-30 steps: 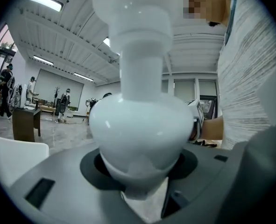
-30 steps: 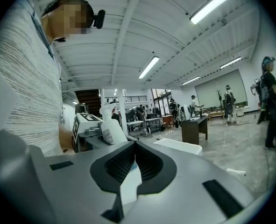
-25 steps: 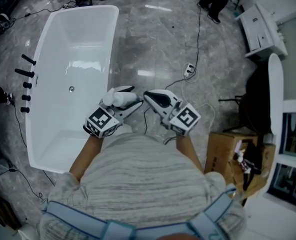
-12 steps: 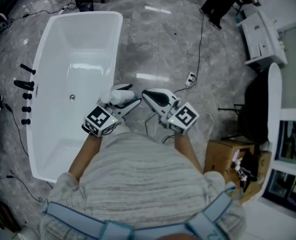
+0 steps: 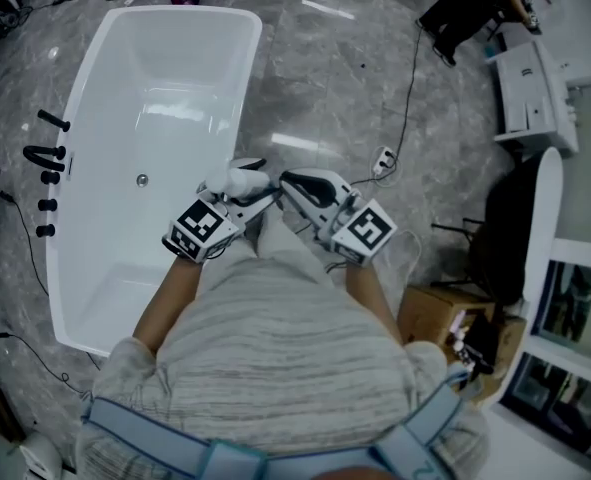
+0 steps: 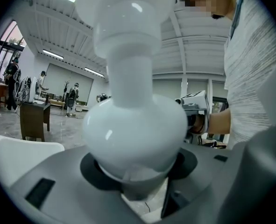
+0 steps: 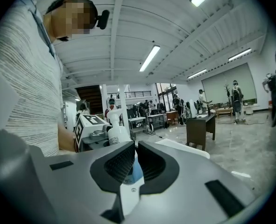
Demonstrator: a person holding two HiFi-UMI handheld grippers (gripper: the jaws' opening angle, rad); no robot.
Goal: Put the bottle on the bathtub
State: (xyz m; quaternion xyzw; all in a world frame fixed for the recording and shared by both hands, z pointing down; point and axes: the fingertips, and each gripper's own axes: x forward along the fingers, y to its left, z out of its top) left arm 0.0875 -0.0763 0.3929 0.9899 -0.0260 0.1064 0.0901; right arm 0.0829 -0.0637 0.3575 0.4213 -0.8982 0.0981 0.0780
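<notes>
The white bottle (image 5: 235, 180), round-bodied with a narrow neck and wide cap, is clamped in my left gripper (image 5: 255, 181), beside the right rim of the white bathtub (image 5: 237, 98). In the left gripper view the bottle (image 6: 137, 125) stands upright and fills the middle, with the left gripper (image 6: 138, 166) shut around its lower body. My right gripper (image 5: 287, 180) is shut with nothing in it, just right of the bottle. The right gripper view shows the right gripper (image 7: 132, 160) with its pads together, the bottle (image 7: 115, 127) beyond them, and the tub's edge (image 7: 184, 148).
Black tap fittings (image 5: 47, 153) stand on the floor left of the tub. A cable with a power strip (image 5: 383, 158) runs across the grey marble floor on the right. A cardboard box (image 5: 435, 323) and a white cabinet (image 5: 530, 88) stand further right. A dark table (image 6: 34, 120) stands beyond the tub.
Both grippers and the person have shifted toward the bathtub, and the held bottle now sits against the tub's right rim in the head view. Neither gripper's jaws have changed.
</notes>
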